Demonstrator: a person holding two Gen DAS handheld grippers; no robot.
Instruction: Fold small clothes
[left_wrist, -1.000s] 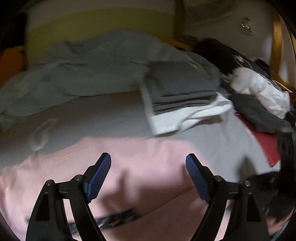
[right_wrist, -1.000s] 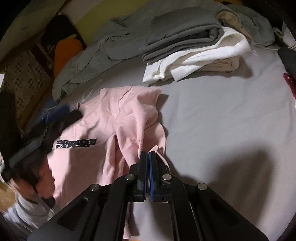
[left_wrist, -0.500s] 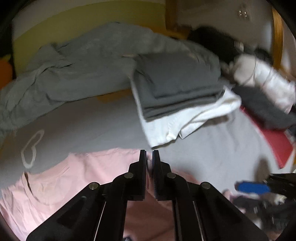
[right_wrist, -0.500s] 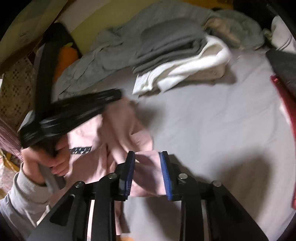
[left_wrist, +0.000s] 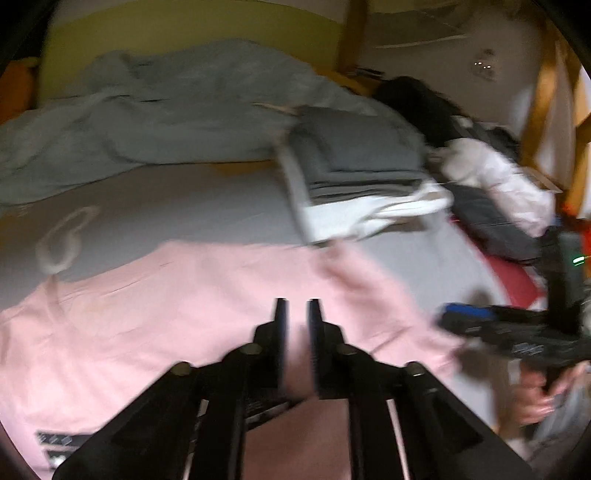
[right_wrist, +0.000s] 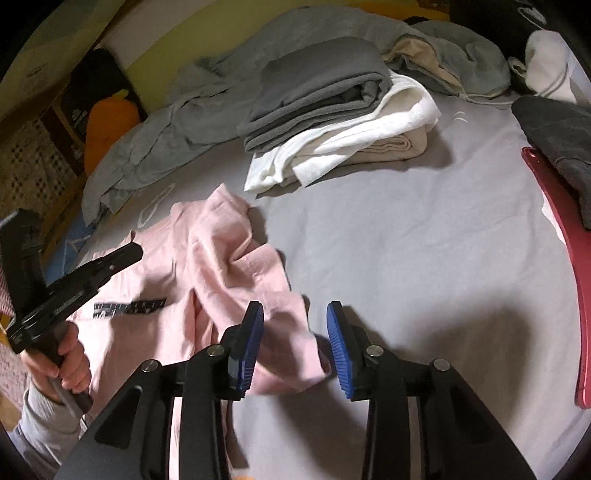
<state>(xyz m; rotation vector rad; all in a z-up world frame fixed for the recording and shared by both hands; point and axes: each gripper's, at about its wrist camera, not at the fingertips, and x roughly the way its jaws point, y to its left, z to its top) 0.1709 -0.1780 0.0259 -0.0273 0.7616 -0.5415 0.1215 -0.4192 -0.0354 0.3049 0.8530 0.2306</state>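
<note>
Pink T-shirt (right_wrist: 207, 266) lies crumpled on bed (right_wrist: 406, 258), near its left edge. Right tongs (right_wrist: 295, 345) just opening, pads apart, shirt hem loose between them. Left tongs (left_wrist: 297, 321) just opening, narrow gap, over pink fabric; grip unclear. Folded grey-and-white pile (right_wrist: 332, 110) behind.

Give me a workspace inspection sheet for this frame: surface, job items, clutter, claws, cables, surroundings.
Surface: grey bed sheet, printed heart outline near the shirt.
Job's things: pink T-shirt lying rumpled, one side bunched; folded stack behind it, grey on white on beige.
Clutter: loose grey blanket, dark garment on red item at right.
Claws: left claw jaws narrow, just reopening, pink cloth in the gap, grip unclear through blur; right claw has just opened, shirt edge between pads, not pressed.
Cables: white cord near far pile.
Surroundings: yellow headboard, orange cushion.
</note>
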